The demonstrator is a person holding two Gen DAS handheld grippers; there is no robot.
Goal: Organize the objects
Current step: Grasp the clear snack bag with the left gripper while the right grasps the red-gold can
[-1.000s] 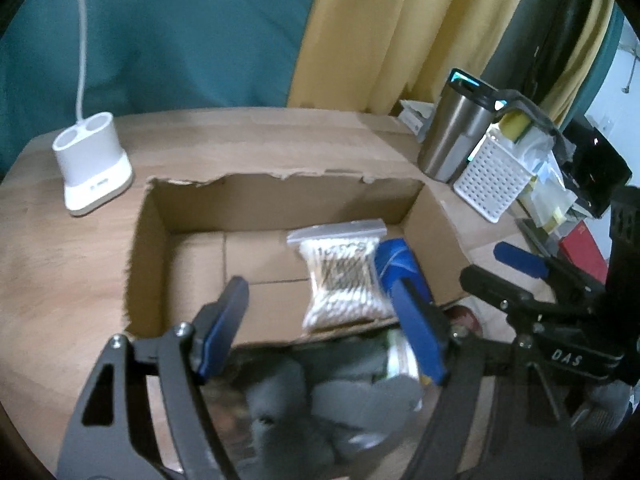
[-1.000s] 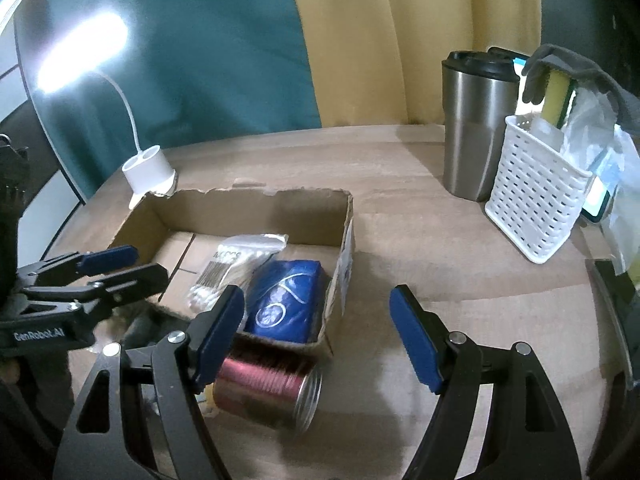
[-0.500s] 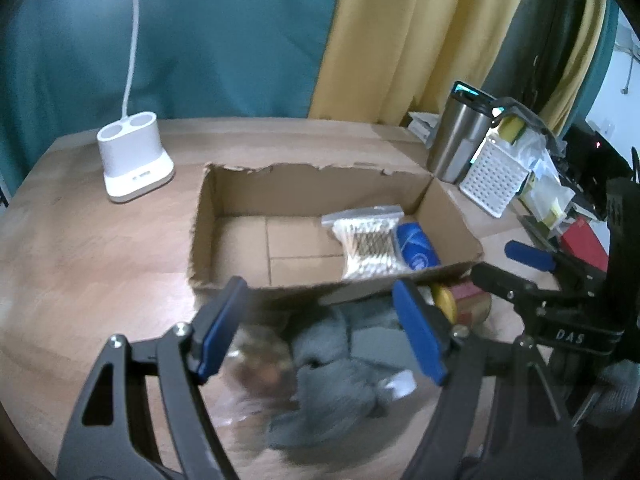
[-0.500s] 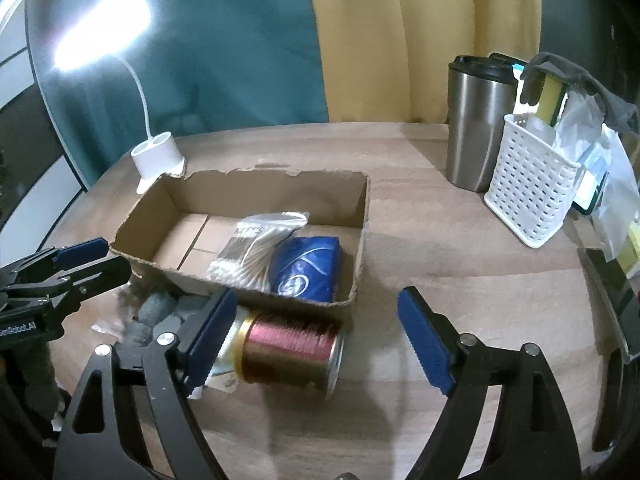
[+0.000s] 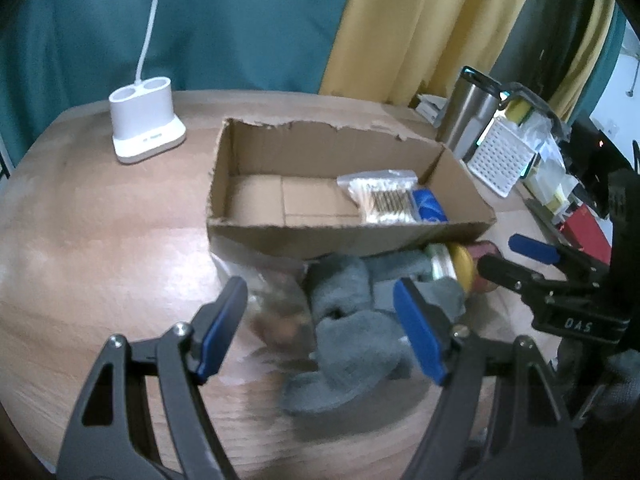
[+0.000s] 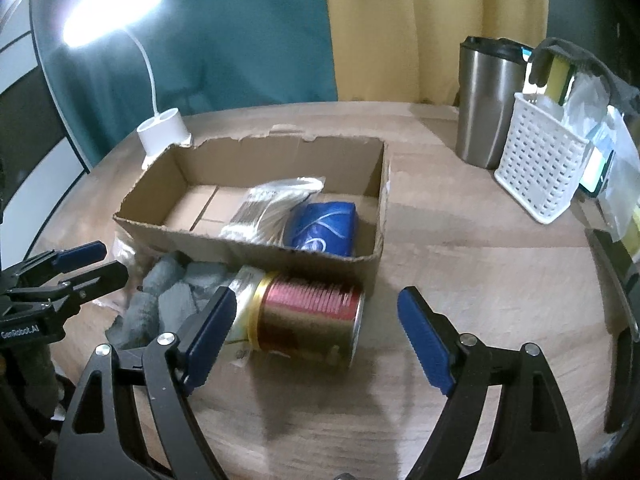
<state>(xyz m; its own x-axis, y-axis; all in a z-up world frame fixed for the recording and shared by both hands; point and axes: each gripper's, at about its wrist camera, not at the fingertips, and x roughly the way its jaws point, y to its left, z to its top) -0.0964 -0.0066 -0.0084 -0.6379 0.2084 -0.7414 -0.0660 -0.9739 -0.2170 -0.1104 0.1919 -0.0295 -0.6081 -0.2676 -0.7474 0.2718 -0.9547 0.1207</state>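
A torn cardboard box (image 5: 344,236) (image 6: 256,254) holds a bag of cotton swabs (image 5: 382,198) (image 6: 272,208) and a blue packet (image 5: 430,206) (image 6: 326,224). In front of the box lie grey socks (image 5: 348,336) (image 6: 168,296), a clear bag with brown contents (image 5: 276,304) and a red and gold can (image 6: 310,316) (image 5: 460,264) on its side. My left gripper (image 5: 320,330) is open above the socks and the clear bag, with nothing gripped. My right gripper (image 6: 312,334) is open, with the can between and just beyond its fingers, untouched.
A white lamp base (image 5: 146,126) (image 6: 164,132) stands at the back left of the round wooden table (image 5: 92,248). A steel tumbler (image 6: 488,100) (image 5: 468,114) and a white perforated basket (image 6: 538,164) (image 5: 502,158) with clutter stand at the right.
Both grippers have drawn back from the box, so it looks smaller and farther. The socks, clear bag and can now lie in plain view before the fingers. The right jaws have widened a little.
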